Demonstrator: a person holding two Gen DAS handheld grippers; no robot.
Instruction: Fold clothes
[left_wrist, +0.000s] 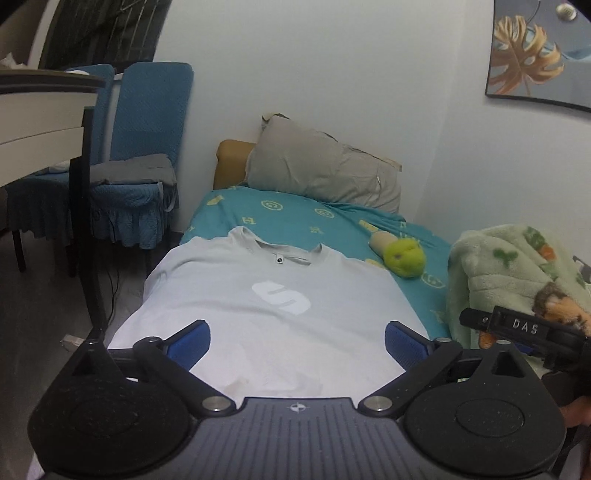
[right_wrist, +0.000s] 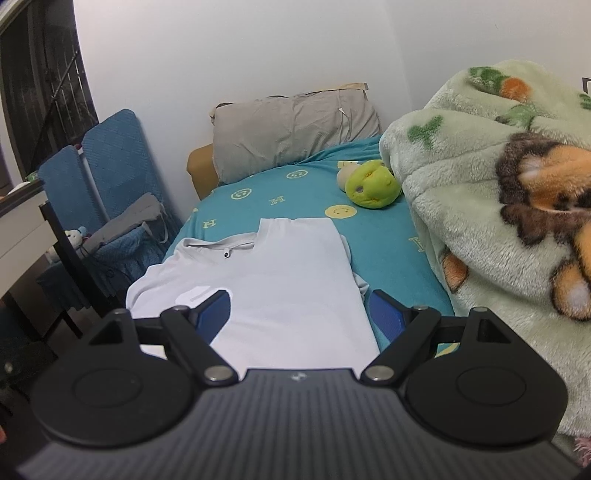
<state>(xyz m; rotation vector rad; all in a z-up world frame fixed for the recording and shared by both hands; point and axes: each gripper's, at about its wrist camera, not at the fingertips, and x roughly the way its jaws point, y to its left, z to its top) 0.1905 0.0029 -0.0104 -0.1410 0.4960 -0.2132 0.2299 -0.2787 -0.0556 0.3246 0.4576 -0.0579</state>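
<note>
Indoors, teal bedsheet, pale T-shirt apparently part-folded, left gripper and right gripper spread, empty.

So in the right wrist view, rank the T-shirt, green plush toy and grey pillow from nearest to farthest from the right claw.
1. White T-shirt: directly ahead of the right claw, on the bed.
2. Green plush toy: farther up, right of centre, beside the blanket.
3. Grey pillow: at the head of the bed, against the wall.

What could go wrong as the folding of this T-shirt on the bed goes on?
The T-shirt lies near the bed's left edge, so a tug could slide it off. Its right side is folded over; dragging may undo that. The green plush toy and fleece blanket crowd the right side.
</note>
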